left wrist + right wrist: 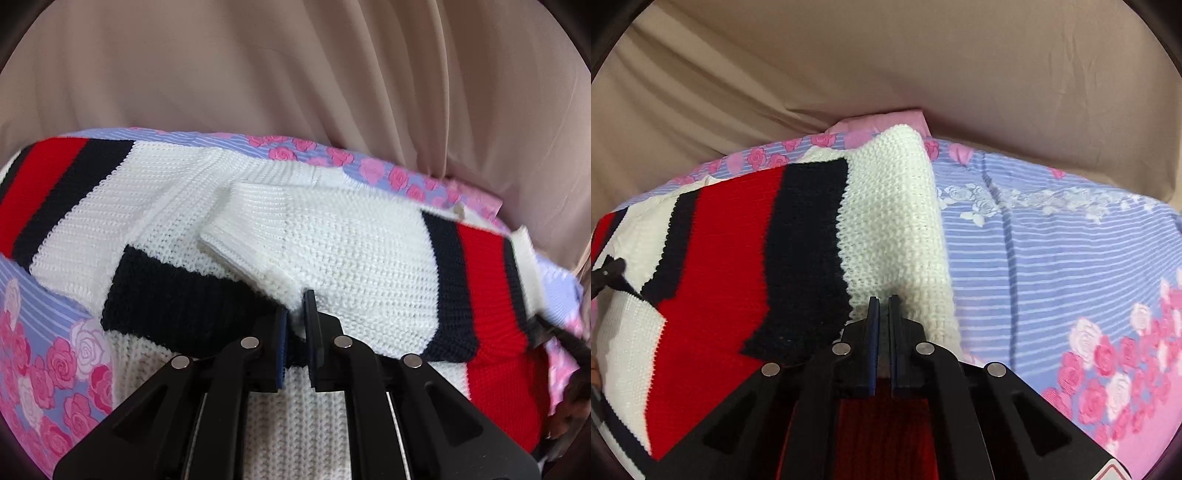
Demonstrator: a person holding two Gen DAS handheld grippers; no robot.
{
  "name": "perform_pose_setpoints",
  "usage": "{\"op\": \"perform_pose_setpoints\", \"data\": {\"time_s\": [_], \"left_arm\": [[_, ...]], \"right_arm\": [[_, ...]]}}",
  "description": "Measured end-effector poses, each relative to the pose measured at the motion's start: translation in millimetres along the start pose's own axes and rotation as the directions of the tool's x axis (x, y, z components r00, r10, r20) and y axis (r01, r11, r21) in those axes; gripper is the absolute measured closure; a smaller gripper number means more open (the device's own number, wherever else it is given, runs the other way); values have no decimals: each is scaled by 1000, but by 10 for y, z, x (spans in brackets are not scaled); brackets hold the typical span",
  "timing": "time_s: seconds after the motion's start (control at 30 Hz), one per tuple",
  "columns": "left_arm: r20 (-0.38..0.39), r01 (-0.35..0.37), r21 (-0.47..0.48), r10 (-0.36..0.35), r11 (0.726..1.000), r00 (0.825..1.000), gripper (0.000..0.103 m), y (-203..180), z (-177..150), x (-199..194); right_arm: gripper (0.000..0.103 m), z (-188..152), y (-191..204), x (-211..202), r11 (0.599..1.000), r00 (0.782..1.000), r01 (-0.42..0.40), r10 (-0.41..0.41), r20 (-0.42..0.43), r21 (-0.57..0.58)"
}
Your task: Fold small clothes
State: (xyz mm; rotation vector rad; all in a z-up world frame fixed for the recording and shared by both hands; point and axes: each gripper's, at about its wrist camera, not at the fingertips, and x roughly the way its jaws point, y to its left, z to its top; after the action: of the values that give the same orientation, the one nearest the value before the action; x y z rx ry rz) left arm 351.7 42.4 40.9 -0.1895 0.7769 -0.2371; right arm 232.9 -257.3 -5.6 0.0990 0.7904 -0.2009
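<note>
Sweater point(332, 251), a small white knit with navy and red bands, lies across a bed sheet point(1052, 240) printed with blue stripes and pink roses, with a beige curtain point(295, 66) hanging behind on the far side. Both sleeves look turned in over the chest, their cuffs meeting near the middle.

At the near hem, the left gripper point(295, 314) has its fingers closed on a pinch of knit where the navy band meets the white. The right gripper point(883, 306) is likewise clamped on the sweater's near right edge, with red knit bunched under it.

My read is that the bottom is about to be carried toward the far edge. The risk lies in the loose, stretchy knit: if one gripper travels faster or higher than the other, the fold will skew, and the tucked sleeves could slide out. A shallow pinch might also slip free partway.
</note>
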Motion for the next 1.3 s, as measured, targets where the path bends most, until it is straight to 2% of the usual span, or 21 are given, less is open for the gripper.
{"op": "perform_pose_setpoints", "data": {"time_s": [0.03, 0.13, 0.2, 0.23, 0.27, 0.3, 0.37, 0.43, 0.5, 0.6, 0.67, 0.7, 0.73, 0.77, 0.8, 0.87, 1.0, 1.03, 1.13, 1.2, 1.3], "left_arm": [[9, 19, -21, -18, 1000, 1000, 91, 40, -4, -53], [56, 72, -111, -66, 991, 996, 85, 355, 40, -372], [114, 60, -188, -39, 980, 993, 62, 762, 124, -681], [143, 42, -228, -9, 973, 990, 46, 976, 171, -814], [169, -1, -286, 51, 958, 984, 36, 1303, 237, -974], [176, -34, -325, 95, 945, 980, 34, 1526, 275, -1059], [160, -99, -428, 183, 899, 970, 34, 2125, 365, -1188], [141, -138, -557, 257, 819, 956, 34, 2742, 401, -1263], [115, -158, -628, 291, 762, 950, 34, 3179, 425, -1261], [76, -111, -720, 237, 685, 969, 35, 3706, 426, -1098], [69, -84, -770, 213, 632, 975, 46, 3871, 397, -984], [76, -74, -781, 212, 621, 974, 52, 3901, 398, -955], [89, -70, -768, 215, 637, 973, 60, 3875, 428, -940], [103, -62, -745, 207, 664, 973, 89, 3833, 478, -928], [108, -54, -720, 188, 692, 976, 94, 3769, 542, -909], [138, -51, -686, 198, 726, 970, 96, 3598, 665, -981], [271, -1, -500, 157, 866, 950, 97, 2824, 1082, -1364], [307, 24, -419, 117, 908, 944, 97, 2436, 1196, -1478], [364, 118, -195, -40, 974, 931, 96, 1327, 1338, -1680], [340, 169, -57, -140, 984, 930, 96, 611, 1302, -1628], [189, 251, 93, -265, 964, 946, 95, -404, 1002, -1200]], "right_arm": [[84, -18, 33, -90, 1000, 1000, -2, 2, 17, -6], [72, -275, 172, -409, 997, 997, -64, 66, 49, -39], [69, -465, 309, -532, 992, 993, -106, 108, 41, -64], [67, -588, 382, -565, 989, 991, -127, 130, 27, -77], [67, -681, 432, -575, 986, 989, -142, 144, 15, -82], [67, -779, 494, -562, 985, 988, -151, 153, 6, -88], [64, -937, 563, -526, 983, 988, -156, 155, -13, -101], [61, -978, 602, -523, 985, 991, -133, 133, -13, -112], [53, -981, 604, -539, 984, 989, -146, 147, -2, -101], [53, -983, 567, -487, 984, 986, -166, 165, -25, -71], [53, -995, 537, -483, 982, 984, -178, 177, -25, -59], [53, -1018, 552, -477, 982, 984, -178, 177, -25, -59], [53, -1022, 564, -474, 983, 984, -176, 175, -24, -61], [53, -1023, 574, -469, 983, 985, -173, 171, -24, -64], [52, -1023, 581, -478, 983, 985, -170, 168, -24, -67], [51, -1018, 598, -478, 983, 986, -167, 166, -23, -70], [51, -1010, 568, -482, 981, 983, -184, 183, -21, -54], [51, -1006, 558, -480, 981, 982, -188, 188, -20, -48], [51, -998, 527, -483, 979, 980, -201, 200, -16, -30], [51, -995, 503, -483, 977, 978, -210, 210, -13, -16], [51, -993, 439, -484, 971, 971, -237, 237, -6, 16]]}}
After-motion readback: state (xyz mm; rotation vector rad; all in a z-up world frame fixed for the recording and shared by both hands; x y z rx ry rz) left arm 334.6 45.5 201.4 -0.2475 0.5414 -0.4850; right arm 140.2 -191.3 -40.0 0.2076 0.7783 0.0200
